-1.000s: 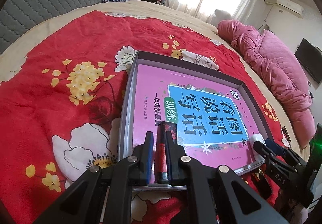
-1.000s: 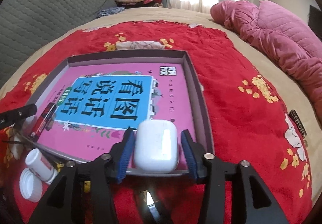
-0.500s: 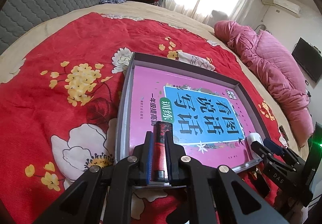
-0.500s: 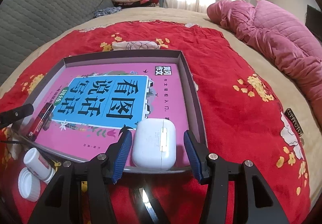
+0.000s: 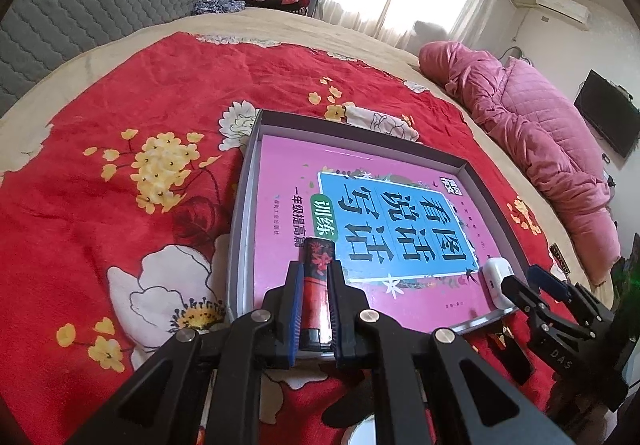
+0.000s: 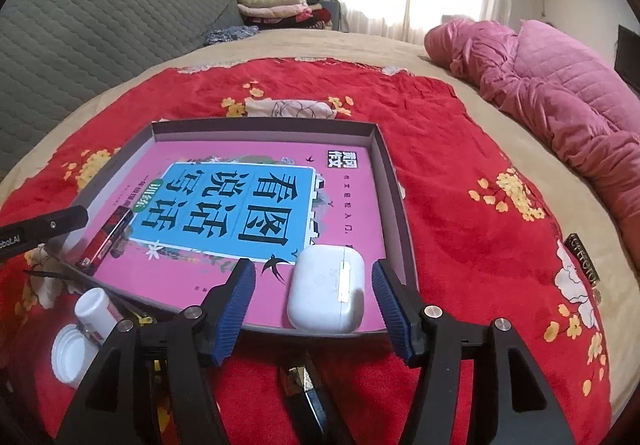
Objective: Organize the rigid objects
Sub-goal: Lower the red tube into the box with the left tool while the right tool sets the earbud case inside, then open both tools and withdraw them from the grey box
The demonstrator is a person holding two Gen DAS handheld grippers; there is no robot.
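Both grippers sit at the near edge of a shallow grey box (image 6: 394,201) that lies on a red floral blanket (image 5: 120,149). At the bottom centre of the left wrist view, the left gripper (image 5: 313,277) has its 2 blue-padded jaws close against the sides of a red and black lighter (image 5: 316,281); whether the pads actually press it cannot be told for certain, though no gap shows. The lighter lies lengthwise on the pink book (image 5: 280,173) that fills the box floor, its dark flowered end pointing up the frame toward the book's blue title panel.

In the right wrist view, the right gripper (image 6: 314,295) stands spread wide at lower centre, its jaws well apart on either side of a white earbud case (image 6: 326,291). The left pad is clear of the case, and the right pad is near it but not touching. The case rests on the pink book in the near right corner of the box, with its hinge strip facing right.

At the lower left of the right wrist view, outside the box, a small white bottle (image 6: 94,309) lies on the blanket just beside a white ribbed cap (image 6: 70,349). A pink quilt (image 6: 560,85) is heaped along the upper right of the frame, beyond the blanket.
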